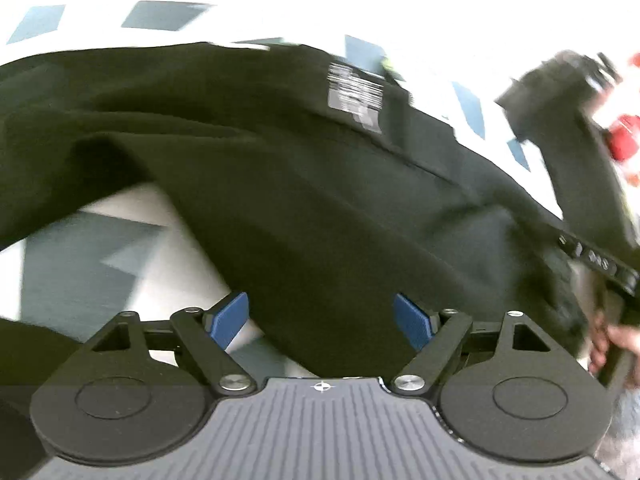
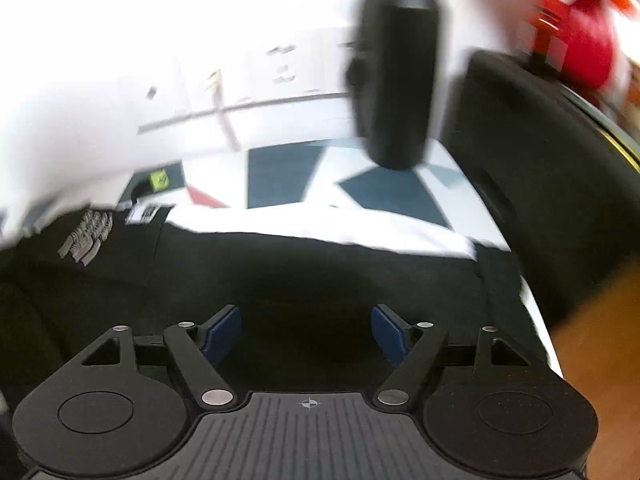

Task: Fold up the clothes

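The garment [image 1: 304, 184] is black, with a white printed block of text [image 1: 354, 94] on it. Under it, the cloth [image 2: 280, 178] is white with dark blue and slate geometric patches and one red wedge [image 2: 204, 197]. A small yellow-green tag [image 2: 159, 181] sits at its edge. The bottle [image 2: 394, 68] is black. Both grippers are black with blue pads [image 1: 230, 318], and their bases are ribbed grey.
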Demonstrator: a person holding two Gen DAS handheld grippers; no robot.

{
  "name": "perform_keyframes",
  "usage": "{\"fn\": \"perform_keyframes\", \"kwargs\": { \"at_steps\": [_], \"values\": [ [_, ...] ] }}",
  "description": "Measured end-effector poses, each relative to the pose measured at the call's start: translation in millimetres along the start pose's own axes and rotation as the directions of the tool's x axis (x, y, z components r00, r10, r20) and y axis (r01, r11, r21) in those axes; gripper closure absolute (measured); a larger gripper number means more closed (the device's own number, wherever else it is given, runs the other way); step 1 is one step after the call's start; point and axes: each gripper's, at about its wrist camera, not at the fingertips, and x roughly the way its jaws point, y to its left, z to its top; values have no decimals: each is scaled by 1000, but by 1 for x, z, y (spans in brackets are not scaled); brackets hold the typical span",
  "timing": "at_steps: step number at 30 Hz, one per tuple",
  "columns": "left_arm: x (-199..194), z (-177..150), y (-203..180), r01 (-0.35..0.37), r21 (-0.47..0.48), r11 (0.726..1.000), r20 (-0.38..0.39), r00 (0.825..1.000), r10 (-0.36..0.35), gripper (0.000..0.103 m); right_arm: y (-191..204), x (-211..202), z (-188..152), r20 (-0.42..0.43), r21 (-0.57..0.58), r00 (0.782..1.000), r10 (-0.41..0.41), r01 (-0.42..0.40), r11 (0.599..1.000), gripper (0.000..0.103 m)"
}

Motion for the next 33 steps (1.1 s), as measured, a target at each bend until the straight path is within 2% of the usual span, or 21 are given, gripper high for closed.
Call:
{"fn": "perform_keyframes", "kwargs": {
  "at_steps": [4, 6, 7, 9, 11, 16, 21, 23, 24, 29, 31, 33],
  "values": [
    [4, 8, 22, -26, -87, 996, 42, 999, 30, 21, -5, 49, 11, -115, 25, 993, 9, -7, 1000, 30],
    [9, 10, 25, -45, -109, 993, 55, 997, 51, 25, 1, 66, 13, -158, -38, 987, 3, -9, 999, 11],
    [11, 11, 23, -48, -112, 993, 65, 996, 56, 29, 8, 69, 14, -163, -78, 987, -5, -8, 997, 10],
    [15, 14, 19, -55, -118, 991, 86, 994, 65, 47, 10, 72, 19, -141, -96, 990, -1, -13, 995, 9],
    [19, 17, 16, -61, -125, 990, 106, 992, 75, 51, 11, 77, 25, -114, -102, 993, 8, -20, 995, 9],
    [28, 24, 7, -77, -142, 987, 157, 983, 99, 51, 11, 104, 57, -64, -119, 998, 17, -24, 993, 9],
    [39, 36, -6, -108, -130, 986, 227, 964, 136, 46, 12, 129, 83, -21, -124, 1000, 12, -14, 992, 9],
    [39, 35, -4, -78, -142, 987, 257, 960, 112, 36, 13, 137, 91, -8, -128, 1000, 3, -4, 992, 9],
    [38, 34, -3, -59, -149, 987, 272, 957, 98, 34, 14, 139, 94, -8, -126, 1000, 1, -2, 992, 8],
    [5, 0, 16, 46, -181, 982, 241, 971, -1, 34, 23, 123, 97, -27, -107, 1000, -12, 9, 994, 9],
    [-25, -24, 33, 74, -197, 978, 303, 953, -11, 34, 34, 97, 92, 4, -92, 999, 48, -48, 995, 9],
    [-61, -48, 61, 92, -255, 963, 422, 906, 25, 34, 53, 68, 85, 19, -90, 989, 148, -146, 985, 9]
  ]
}}
